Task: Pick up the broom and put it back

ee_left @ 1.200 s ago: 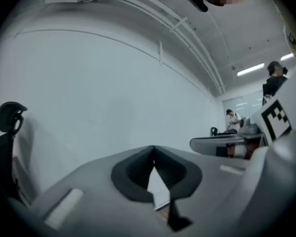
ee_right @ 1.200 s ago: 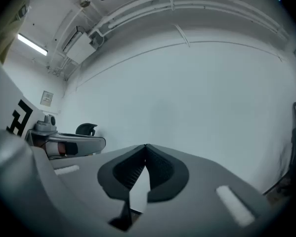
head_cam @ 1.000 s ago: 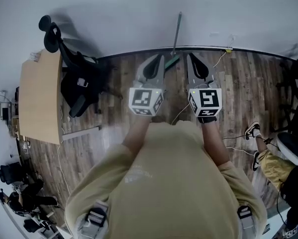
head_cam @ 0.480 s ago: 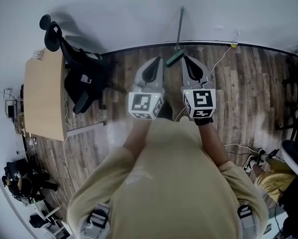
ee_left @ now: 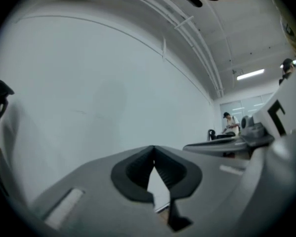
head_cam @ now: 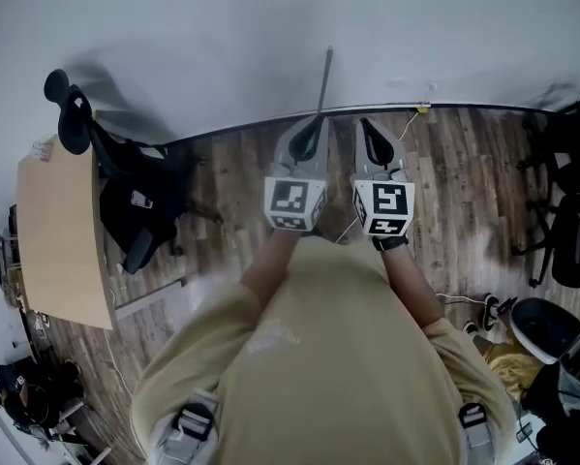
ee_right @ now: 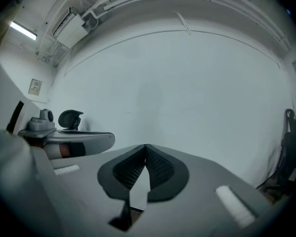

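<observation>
The broom point(head_cam: 323, 77) leans against the white wall, its thin grey handle rising above the floor line. Its head is hidden behind my left gripper point(head_cam: 307, 132), whose tip sits just below the handle. The right gripper point(head_cam: 371, 129) is alongside, a little to the right of the broom. Both point level at the wall. In the left gripper view the jaws point(ee_left: 153, 147) meet at the tip with nothing between them. The right gripper view shows the same point(ee_right: 146, 146), with only bare wall ahead. No broom shows in either gripper view.
A black office chair point(head_cam: 125, 197) and a wooden desk point(head_cam: 62, 231) stand to the left. A cable point(head_cam: 411, 124) runs along the wood floor by the wall. Dark chairs point(head_cam: 561, 197) crowd the right side. A person point(ee_left: 230, 122) stands far off.
Both grippers have come closer to the wall. The broom's green head, visible between them before, is now covered by the left gripper. Both pairs of jaws look unchanged.
</observation>
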The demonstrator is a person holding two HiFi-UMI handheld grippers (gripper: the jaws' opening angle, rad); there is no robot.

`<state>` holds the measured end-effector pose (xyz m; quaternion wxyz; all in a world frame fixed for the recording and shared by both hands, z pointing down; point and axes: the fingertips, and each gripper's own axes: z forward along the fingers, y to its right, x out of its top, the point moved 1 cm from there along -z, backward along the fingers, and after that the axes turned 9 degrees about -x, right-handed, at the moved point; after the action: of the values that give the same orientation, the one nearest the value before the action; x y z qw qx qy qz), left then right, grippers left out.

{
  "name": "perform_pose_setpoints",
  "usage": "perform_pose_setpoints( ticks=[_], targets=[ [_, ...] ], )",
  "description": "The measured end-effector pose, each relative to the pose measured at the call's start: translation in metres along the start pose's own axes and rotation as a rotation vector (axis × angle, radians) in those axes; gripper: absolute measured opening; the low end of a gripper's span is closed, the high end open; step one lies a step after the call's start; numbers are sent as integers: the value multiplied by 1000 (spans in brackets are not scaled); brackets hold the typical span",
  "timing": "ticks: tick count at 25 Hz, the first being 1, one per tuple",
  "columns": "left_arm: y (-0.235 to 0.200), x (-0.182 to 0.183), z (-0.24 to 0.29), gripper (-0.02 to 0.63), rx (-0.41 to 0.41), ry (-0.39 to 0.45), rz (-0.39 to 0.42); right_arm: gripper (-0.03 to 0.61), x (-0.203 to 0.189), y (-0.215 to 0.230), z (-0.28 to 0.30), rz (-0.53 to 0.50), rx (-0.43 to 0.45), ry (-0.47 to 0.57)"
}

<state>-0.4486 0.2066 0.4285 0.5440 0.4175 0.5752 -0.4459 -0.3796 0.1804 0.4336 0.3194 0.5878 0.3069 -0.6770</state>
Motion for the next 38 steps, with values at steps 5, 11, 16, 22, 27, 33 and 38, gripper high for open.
perform_pose_setpoints(
  ticks=[5, 11, 16, 22, 27, 33, 38],
  targets=[
    [-42, 6, 34, 2, -38, 11, -27, 3, 8, -3, 60, -1, -17, -8],
    [-118, -7, 47, 2, -23, -9, -65, 3, -4, 6, 132, 18, -114, -85],
    [-166, -48, 48, 2, -41, -88, -73, 5, -37, 4, 172, -22, -134, -176],
    [-198, -117, 56, 2, -46, -203, -146, 5, -124, -21, 199, -45, -52, -376],
    [-214, -161, 84, 2, -29, -237, -182, 5, -191, -24, 247, 9, 33, -479],
    [-253, -207, 149, 3, 16, -279, -218, 23, -245, 4, 336, 86, 37, -543],
    [-278, -251, 182, 3, 37, -332, -245, 45, -322, 11, 368, 150, 62, -671]
  ],
)
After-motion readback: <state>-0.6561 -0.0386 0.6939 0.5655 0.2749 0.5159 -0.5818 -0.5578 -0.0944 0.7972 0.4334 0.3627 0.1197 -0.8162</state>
